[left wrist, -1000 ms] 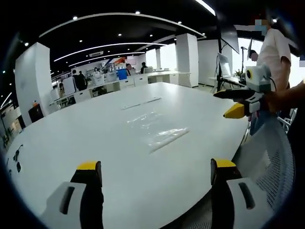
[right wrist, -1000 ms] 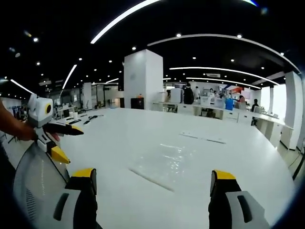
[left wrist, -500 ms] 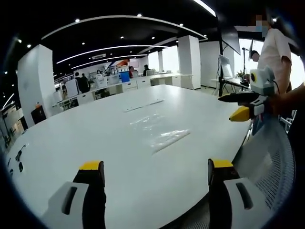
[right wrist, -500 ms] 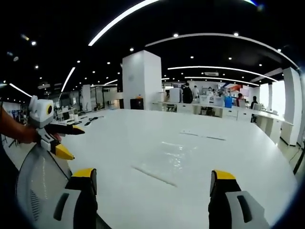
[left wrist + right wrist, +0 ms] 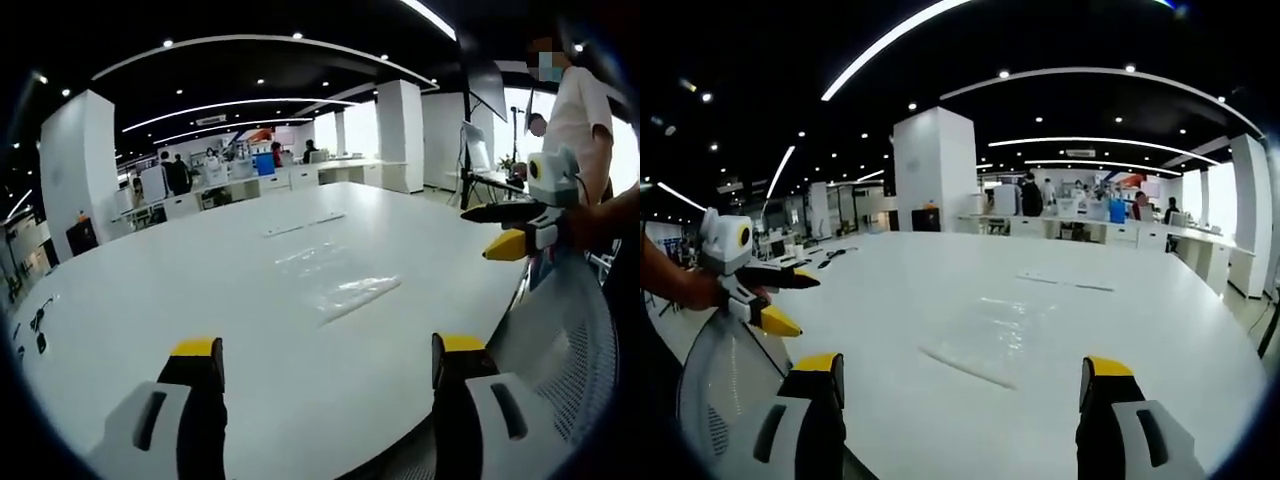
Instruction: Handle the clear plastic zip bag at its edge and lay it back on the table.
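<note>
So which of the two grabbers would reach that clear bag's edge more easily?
Probably the right gripper: the bag's sealed edge lies straight ahead between its open jaws. The left gripper sees it off to one side.

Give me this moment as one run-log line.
zip bag: flat on table | left gripper: open, clear of bag | right gripper: open, clear of bag

the left tool [image 5: 320, 365] hangs above the near edge of the white counter [image 5: 150, 300], its two yellow-tipped jaws spread wide with nothing between them. the clear plastic zip bag [image 5: 335, 280] lies flat on the counter, well ahead of the jaws. at the right, a person's hand holds the right tool [image 5: 512, 228] above a mesh chair back [image 5: 560, 340], its jaws parted, apart from the bag.
</note>
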A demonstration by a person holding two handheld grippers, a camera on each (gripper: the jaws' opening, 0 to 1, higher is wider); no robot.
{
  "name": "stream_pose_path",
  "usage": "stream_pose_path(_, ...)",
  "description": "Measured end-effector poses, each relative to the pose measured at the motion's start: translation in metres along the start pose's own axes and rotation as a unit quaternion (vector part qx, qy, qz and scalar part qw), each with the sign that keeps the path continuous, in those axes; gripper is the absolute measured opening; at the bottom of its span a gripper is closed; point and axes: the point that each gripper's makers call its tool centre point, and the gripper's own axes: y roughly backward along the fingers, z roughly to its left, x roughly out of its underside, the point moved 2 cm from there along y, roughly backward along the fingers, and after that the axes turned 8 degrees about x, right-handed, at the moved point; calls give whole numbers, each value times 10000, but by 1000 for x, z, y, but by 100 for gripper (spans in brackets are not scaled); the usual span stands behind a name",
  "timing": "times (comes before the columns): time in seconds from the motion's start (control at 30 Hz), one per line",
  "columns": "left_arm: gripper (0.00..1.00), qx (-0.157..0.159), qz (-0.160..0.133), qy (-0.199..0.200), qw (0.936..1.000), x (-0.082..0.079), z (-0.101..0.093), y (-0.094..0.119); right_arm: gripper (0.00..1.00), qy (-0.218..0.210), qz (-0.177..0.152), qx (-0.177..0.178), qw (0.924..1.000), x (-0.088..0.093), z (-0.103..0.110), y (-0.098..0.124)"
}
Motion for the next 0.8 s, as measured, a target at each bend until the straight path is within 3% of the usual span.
stream_pose_path(0.3,81,15,116,-118,9999,5,-2,-1,98,-57,87,22,9999,7,1,2)
stream_pose_path(0.8,79,22,151,-159,9998,9,1,-3,97,-182,25,128,9998,2,-3,5)
